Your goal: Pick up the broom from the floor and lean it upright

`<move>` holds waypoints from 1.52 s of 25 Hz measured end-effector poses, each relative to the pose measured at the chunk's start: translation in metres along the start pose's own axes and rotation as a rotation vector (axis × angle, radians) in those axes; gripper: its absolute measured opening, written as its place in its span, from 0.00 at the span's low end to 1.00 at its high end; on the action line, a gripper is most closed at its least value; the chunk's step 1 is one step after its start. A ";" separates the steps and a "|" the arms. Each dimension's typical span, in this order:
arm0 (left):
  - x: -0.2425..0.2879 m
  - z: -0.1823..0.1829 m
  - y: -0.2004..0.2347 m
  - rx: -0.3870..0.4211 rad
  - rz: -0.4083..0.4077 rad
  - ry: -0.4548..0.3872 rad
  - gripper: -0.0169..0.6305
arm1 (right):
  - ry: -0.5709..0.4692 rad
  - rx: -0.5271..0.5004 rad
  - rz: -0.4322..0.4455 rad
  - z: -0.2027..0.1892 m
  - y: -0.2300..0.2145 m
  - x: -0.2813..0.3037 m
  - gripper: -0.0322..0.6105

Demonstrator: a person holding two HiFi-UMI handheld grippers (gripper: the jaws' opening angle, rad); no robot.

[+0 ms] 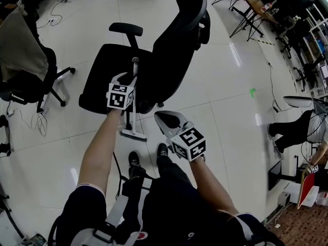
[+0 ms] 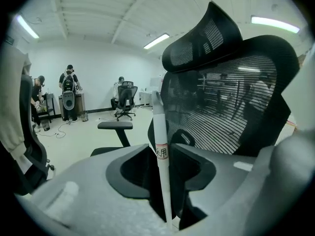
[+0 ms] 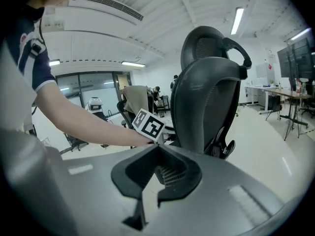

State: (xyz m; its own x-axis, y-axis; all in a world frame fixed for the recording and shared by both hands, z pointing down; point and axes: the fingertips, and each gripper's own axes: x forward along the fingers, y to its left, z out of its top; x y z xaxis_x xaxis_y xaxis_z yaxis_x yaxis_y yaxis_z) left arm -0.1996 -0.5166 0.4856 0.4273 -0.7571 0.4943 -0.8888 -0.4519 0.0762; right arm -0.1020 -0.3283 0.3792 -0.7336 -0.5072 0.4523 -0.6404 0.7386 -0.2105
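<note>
- The broom [image 1: 130, 118] stands upright at the centre of the head view. Its head rests on the pale floor [image 1: 230, 111], and its white handle rises in front of the black office chair [image 1: 174, 40], close to the seat edge.
- The left gripper [image 1: 128, 81] is on the upper handle. Its jaws are slightly spread, with the handle standing between them and dark gaps showing on either side.
- A small printed label [image 2: 161, 151] wraps the handle at jaw level.
- The right gripper [image 1: 160, 116] hangs at lower centre, right of the broom and apart from it. Its jaw tips are pressed together on nothing.
- The person's shoes [image 1: 134, 160] stand just below the broom head.
</note>
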 end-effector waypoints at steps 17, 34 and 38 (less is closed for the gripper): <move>-0.141 0.053 -0.079 0.085 -0.138 -0.181 0.04 | -0.133 0.010 -0.048 0.034 0.019 0.003 0.05; -0.224 0.071 -0.106 0.022 -0.210 -0.246 0.03 | -0.309 -0.044 -0.049 0.089 0.043 -0.006 0.05; -0.229 0.077 -0.107 0.016 -0.208 -0.260 0.03 | -0.316 -0.057 -0.047 0.093 0.045 -0.008 0.05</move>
State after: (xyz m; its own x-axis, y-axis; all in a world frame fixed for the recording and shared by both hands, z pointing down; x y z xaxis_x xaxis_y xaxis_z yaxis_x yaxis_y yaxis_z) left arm -0.1895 -0.3306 0.2976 0.6288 -0.7421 0.2320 -0.7765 -0.6150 0.1373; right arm -0.1458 -0.3327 0.2855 -0.7436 -0.6473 0.1674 -0.6679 0.7303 -0.1431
